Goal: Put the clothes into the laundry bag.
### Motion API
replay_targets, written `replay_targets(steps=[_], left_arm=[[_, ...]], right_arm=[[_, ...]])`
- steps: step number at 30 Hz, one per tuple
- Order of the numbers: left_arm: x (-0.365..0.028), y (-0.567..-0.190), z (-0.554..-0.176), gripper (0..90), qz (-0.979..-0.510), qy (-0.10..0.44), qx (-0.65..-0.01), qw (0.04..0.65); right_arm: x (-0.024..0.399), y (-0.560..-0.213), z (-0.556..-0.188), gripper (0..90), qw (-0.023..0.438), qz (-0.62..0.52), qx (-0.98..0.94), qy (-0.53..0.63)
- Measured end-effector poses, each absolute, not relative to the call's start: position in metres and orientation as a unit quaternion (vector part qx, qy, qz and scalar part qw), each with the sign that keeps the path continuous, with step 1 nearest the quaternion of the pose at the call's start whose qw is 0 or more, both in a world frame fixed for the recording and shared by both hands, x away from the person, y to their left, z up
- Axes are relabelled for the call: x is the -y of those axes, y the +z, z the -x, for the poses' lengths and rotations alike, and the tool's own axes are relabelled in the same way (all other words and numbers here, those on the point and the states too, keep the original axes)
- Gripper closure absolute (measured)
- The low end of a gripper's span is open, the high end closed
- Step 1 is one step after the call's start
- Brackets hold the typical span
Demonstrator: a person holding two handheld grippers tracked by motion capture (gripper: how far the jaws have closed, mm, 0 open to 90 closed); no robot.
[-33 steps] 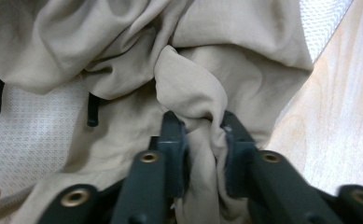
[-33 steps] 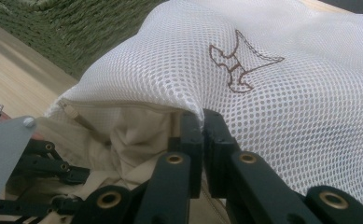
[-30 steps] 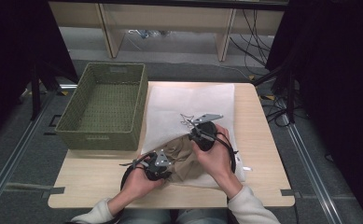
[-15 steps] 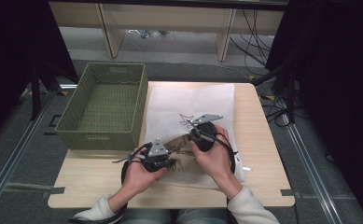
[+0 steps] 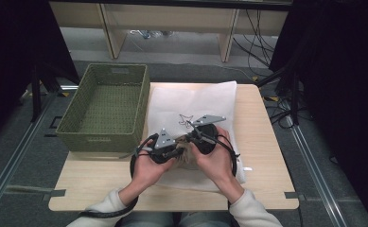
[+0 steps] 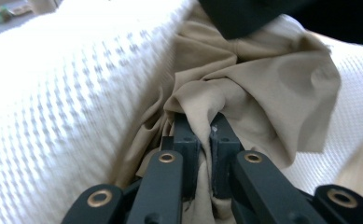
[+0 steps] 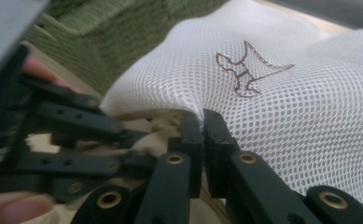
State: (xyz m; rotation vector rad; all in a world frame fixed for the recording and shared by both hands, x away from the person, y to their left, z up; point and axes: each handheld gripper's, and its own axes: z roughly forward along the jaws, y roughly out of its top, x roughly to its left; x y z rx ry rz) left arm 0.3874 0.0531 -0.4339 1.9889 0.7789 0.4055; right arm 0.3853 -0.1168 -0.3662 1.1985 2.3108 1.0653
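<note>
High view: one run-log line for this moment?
left gripper: shut on beige cloth | right gripper: shut on white mesh bag edge | basket: beside bag

A lab: black curtains (image 5: 342, 71), loose floor cables (image 5: 259, 33), bare wooden table (image 5: 267, 142).

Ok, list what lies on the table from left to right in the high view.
Green woven rectangular basket → left hand-held gripper, shut on the crumpled beige cloth → right hand-held gripper, shut on the edge of the white mesh laundry bag → bare strip of the light wooden table.
</note>
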Motion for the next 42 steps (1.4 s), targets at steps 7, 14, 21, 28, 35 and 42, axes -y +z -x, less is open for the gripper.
replay_targets(steps=[7, 14, 21, 28, 35, 42], left_arm=[[-0.06, -0.419, -0.395, 83.8, -0.794, 0.192, -0.331, 0.473], [-0.059, -0.417, -0.402, 83.6, -0.792, 0.234, -0.322, 0.464], [-0.048, -0.456, -0.415, 79.0, -0.814, 0.248, -0.313, 0.423], [-0.042, -0.482, -0.416, 66.9, -0.83, 0.23, -0.301, 0.409], [-0.046, -0.482, -0.408, 42.8, -0.84, 0.203, -0.299, 0.404], [-0.066, -0.465, -0.383, 28.1, -0.843, 0.182, -0.29, 0.414]], right_arm=[[0.115, -0.354, -0.381, 88.6, 0.168, -0.405, -0.803, 0.404], [0.115, -0.349, -0.379, 88.5, 0.164, -0.404, -0.798, 0.416], [0.12, -0.366, -0.389, 88.5, 0.15, -0.437, -0.801, 0.381], [0.125, -0.375, -0.396, 88.5, 0.149, -0.45, -0.802, 0.363], [0.126, -0.382, -0.399, 88.5, 0.152, -0.439, -0.812, 0.354], [0.127, -0.381, -0.399, 88.5, 0.152, -0.443, -0.81, 0.354]])
